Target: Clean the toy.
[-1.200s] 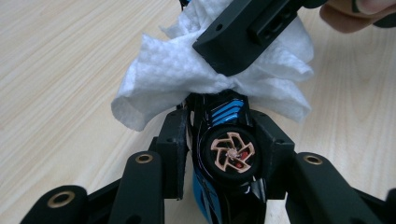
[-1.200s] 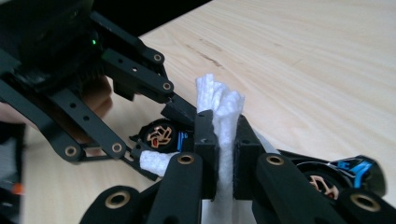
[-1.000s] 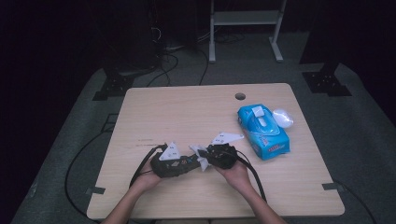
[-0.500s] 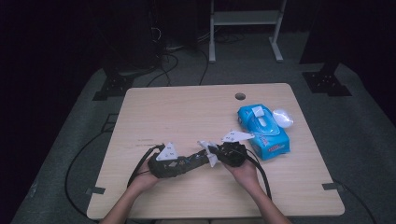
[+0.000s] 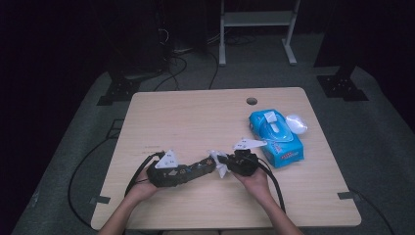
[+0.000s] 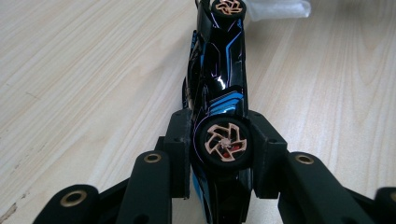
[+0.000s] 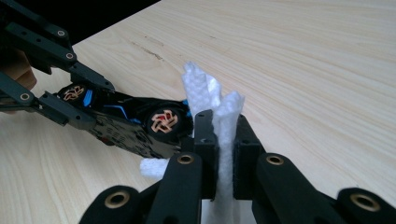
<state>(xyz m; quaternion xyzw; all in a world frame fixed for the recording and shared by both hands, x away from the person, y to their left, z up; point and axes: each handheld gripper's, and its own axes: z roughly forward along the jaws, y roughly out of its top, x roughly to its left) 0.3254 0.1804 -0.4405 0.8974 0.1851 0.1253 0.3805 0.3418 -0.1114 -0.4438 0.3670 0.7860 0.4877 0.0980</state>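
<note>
Toy car [image 6: 219, 88], black with blue stripes (copper wheels), sits clamped in the left gripper [image 6: 223, 149] low over the table [image 5: 195, 117]. Right gripper [image 7: 223, 154] pinches a white wipe [image 7: 219, 107] against the car's nose.

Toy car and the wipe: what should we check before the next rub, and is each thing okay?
1. The left gripper is shut on the toy car, jaws at the rear wheel: ok.
2. The right gripper is shut on the white wipe: ok.
3. Wipe meets the car: it sits at the car's front end in the right gripper view, but whether they touch: cannot tell.
4. Car is lifted off the table: cannot tell.
5. The blue wipes pack lies close beside the right gripper: not ok, it could get bumped.
</note>
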